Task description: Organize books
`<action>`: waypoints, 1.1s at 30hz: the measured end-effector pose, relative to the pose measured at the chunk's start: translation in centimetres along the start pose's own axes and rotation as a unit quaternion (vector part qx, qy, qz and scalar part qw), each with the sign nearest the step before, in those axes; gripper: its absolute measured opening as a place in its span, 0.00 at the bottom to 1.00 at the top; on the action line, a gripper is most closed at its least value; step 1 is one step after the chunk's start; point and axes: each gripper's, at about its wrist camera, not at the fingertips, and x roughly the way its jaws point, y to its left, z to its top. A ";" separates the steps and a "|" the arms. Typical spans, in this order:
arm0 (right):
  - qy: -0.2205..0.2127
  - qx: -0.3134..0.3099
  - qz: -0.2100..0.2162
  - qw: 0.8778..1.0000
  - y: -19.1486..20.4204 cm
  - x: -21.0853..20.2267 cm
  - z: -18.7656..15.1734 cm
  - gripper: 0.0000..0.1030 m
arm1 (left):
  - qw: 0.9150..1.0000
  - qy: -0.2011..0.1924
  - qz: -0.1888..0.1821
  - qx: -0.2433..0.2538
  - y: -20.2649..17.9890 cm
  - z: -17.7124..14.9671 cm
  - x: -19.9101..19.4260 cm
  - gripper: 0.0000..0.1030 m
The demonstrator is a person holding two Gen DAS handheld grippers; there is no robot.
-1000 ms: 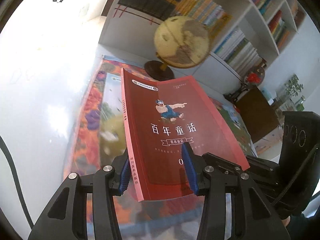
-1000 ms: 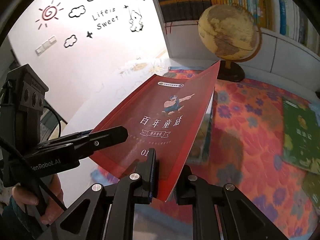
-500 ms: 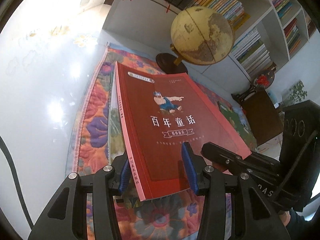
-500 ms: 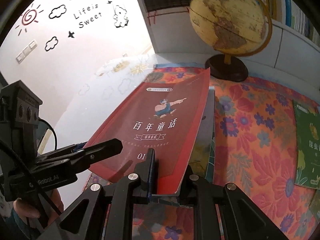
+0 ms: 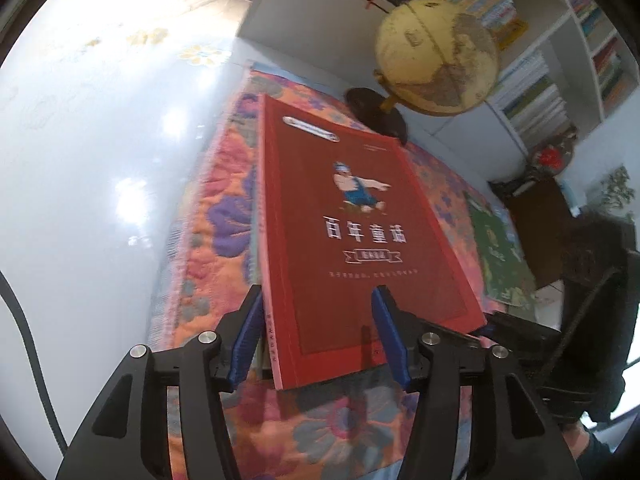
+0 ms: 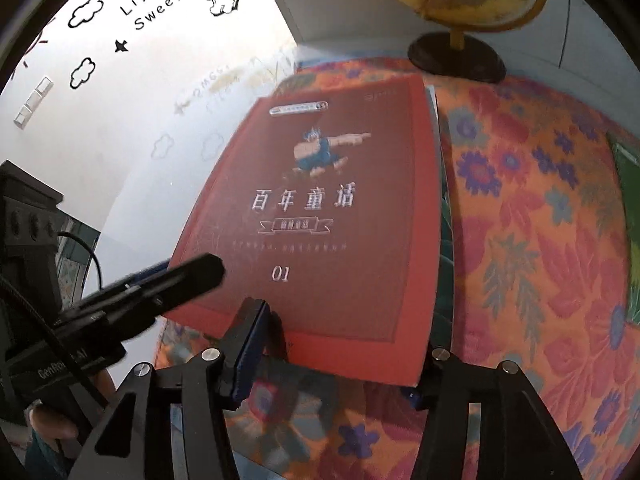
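A red book (image 5: 360, 240) (image 6: 320, 208) with white Chinese title lies flat on another book (image 6: 443, 200) on the floral cloth (image 5: 212, 216). My left gripper (image 5: 318, 336) straddles the book's near spine corner. Its jaws are opening: one blue pad stands beside the spine and the other hovers over the cover, neither pressing. My right gripper (image 6: 334, 364) straddles the near edge, its jaws opening too. Its left pad (image 6: 250, 340) is clear of the cover and its other finger is hidden under the book. The left gripper's finger (image 6: 180, 280) shows at the book's left edge.
A globe (image 5: 436, 52) on a dark base stands at the cloth's far end, before a white bookshelf (image 5: 532, 92) full of books. A green book (image 5: 496, 252) lies on the cloth to the right. A glossy white surface (image 5: 100, 160) runs along the left. A hand (image 6: 52, 424) holds the left gripper.
The red book came down from a tilted, lifted pose and now lies flat on the lower book. Both grippers' jaws have spread and the right one has let go of the cover.
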 end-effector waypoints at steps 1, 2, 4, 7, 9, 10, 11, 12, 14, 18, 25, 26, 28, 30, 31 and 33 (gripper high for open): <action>0.002 0.003 -0.001 1.000 -0.3 -0.3 -0.3 0.54 | 1.000 -0.003 0.004 -0.006 0.3 -0.2 -0.2 0.50; 0.004 0.005 -0.002 1.000 -0.5 -0.5 -0.6 0.54 | 1.000 -0.005 0.008 -0.013 0.7 -0.4 -0.4 0.51; 0.004 0.010 -0.004 1.000 -1.1 -1.2 -1.7 0.54 | 0.999 -0.003 0.029 -0.023 1.2 -0.8 -0.7 0.50; 0.006 0.033 -0.004 0.999 -2.9 -2.6 -3.8 0.54 | 0.999 -0.007 0.041 -0.019 0.9 -1.6 -1.9 0.50; -0.002 0.054 -0.004 0.999 -4.4 -3.8 -5.4 0.54 | 0.999 -0.016 0.042 -0.010 -0.1 -2.1 -2.9 0.50; -0.008 0.069 0.000 0.998 -5.3 -4.6 -6.3 0.54 | 0.999 -0.021 0.042 0.000 -1.1 -2.3 -3.4 0.50; -0.014 0.086 0.003 0.996 -6.4 -5.5 -7.2 0.54 | 0.999 -0.023 0.039 0.012 -2.3 -2.6 -3.8 0.50; -0.019 0.097 0.004 0.995 -7.1 -6.1 -7.7 0.54 | 0.999 -0.024 0.037 0.019 -3.1 -2.8 -3.9 0.50; -0.037 0.127 0.008 0.991 -9.1 -7.9 -9.2 0.54 | 0.999 -0.022 0.025 0.041 -5.7 -3.4 -4.1 0.51; -0.068 0.161 0.001 0.985 -12.4 -11.9 -11.7 0.54 | 0.997 -0.011 -0.005 0.078 -12.0 -5.9 -3.7 0.51; -0.109 0.181 -0.031 0.977 -17.7 -19.4 -18.2 0.54 | 0.991 0.008 -0.031 0.130 -23.3 -12.2 -3.3 0.58; -0.114 0.183 -0.036 0.976 -18.4 -20.5 -19.4 0.54 | 0.990 0.007 -0.035 0.135 -24.6 -13.2 -3.3 0.61; -0.123 0.187 -0.043 0.974 -20.1 -22.9 -21.7 0.55 | 0.988 0.004 -0.046 0.146 -27.0 -15.0 -3.2 0.61; -0.127 0.190 -0.051 0.972 -21.7 -24.9 -24.0 0.55 | 0.986 0.006 -0.055 0.155 -29.9 -17.1 -2.9 0.61; -0.131 0.191 -0.057 0.971 -22.6 -26.2 -25.3 0.55 | 0.986 0.008 -0.058 0.157 -31.0 -17.8 -2.7 0.61; -0.141 0.190 -0.065 0.969 -23.7 -27.7 -26.5 0.55 | 0.984 0.011 -0.065 0.168 -33.6 -19.5 -2.3 0.61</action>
